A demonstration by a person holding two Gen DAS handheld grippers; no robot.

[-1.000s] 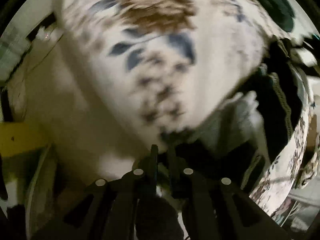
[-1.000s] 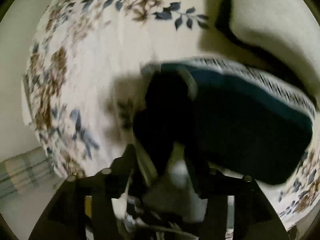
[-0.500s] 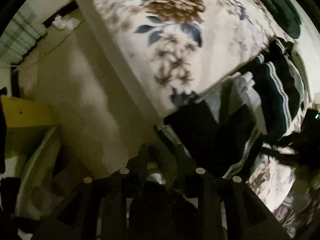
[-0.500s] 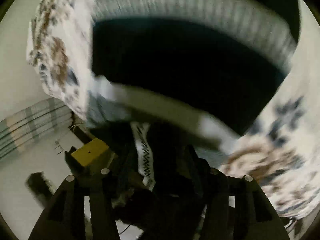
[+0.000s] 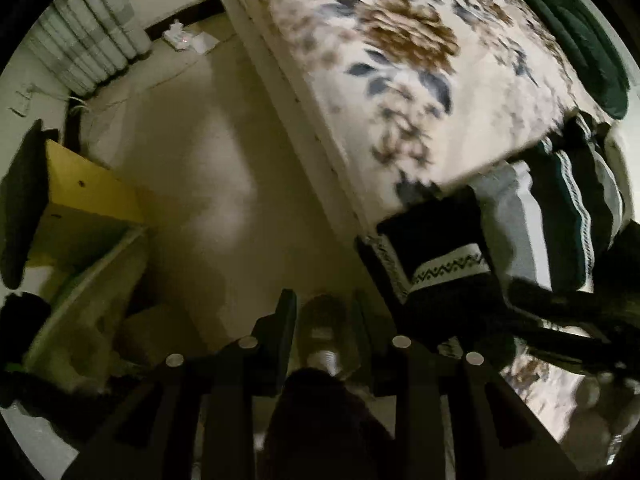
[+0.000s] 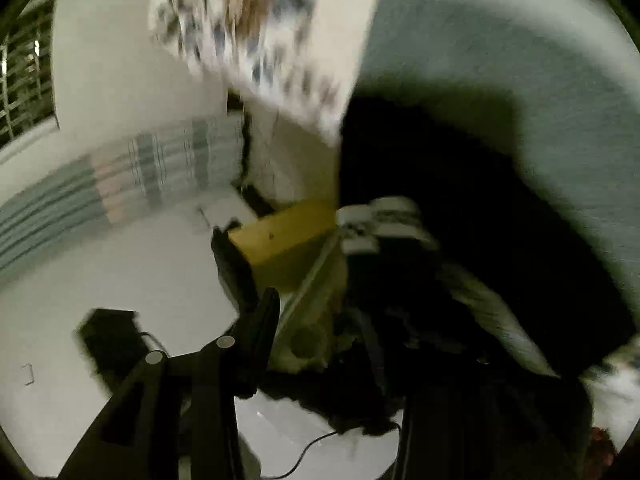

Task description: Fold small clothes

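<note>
Clothes, small dark ones with a white zigzag trim, are sitting bunched at the corner of the floral bed, partly hanging off the edge next to a grey and green striped piece.

So what changed: a second ago the left claw was pinched almost shut right over the dark fabric. Now it has let go and backed off. Its jaws stand a little apart with nothing between them, just floor and what looks like a shoe below. It's aimed straight down beside the bed, well clear of the pile.

The right claw has swung a long way round, from over the bed to looking out at the room, yellow box and striped curtain in view. Its jaws are closing. Dark cloth sits right in front of it and hides the right finger, so I honestly can't tell if it's got a hold on anything.

My read: that garment is released and nothing is mid-fold right now. Looks like a reset between pieces, or a regrab coming.
</note>
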